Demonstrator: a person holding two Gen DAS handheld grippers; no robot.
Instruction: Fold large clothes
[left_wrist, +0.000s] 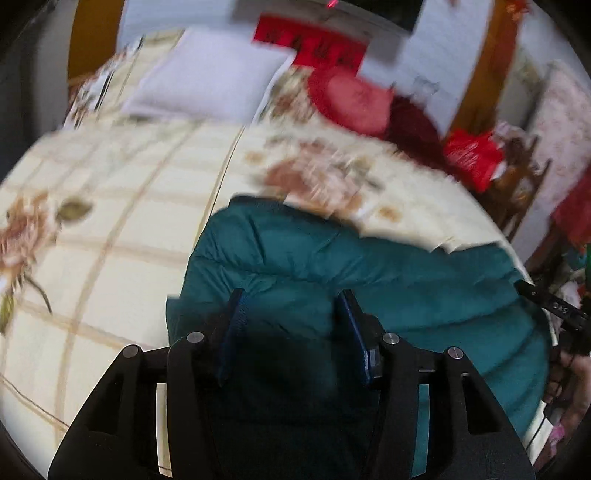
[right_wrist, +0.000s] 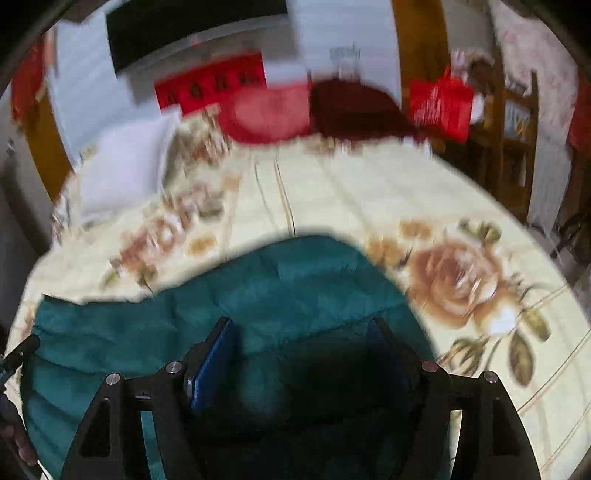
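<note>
The black left gripper with blue pads is holding its jaws spread wide. The black right gripper with blue pads is gaping likewise, its fingers pointing toward twelve o'clock.

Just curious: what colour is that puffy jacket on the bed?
Teal green, a quilted puffy jacket; the right wrist view shows it best.

text: none legible | red banner characters: blurred

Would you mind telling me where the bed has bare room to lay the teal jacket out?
Free: bedspread between teal jacket and white pillow, and right of the jacket around the rose print. Crowded: the head, with red cushion.
</note>
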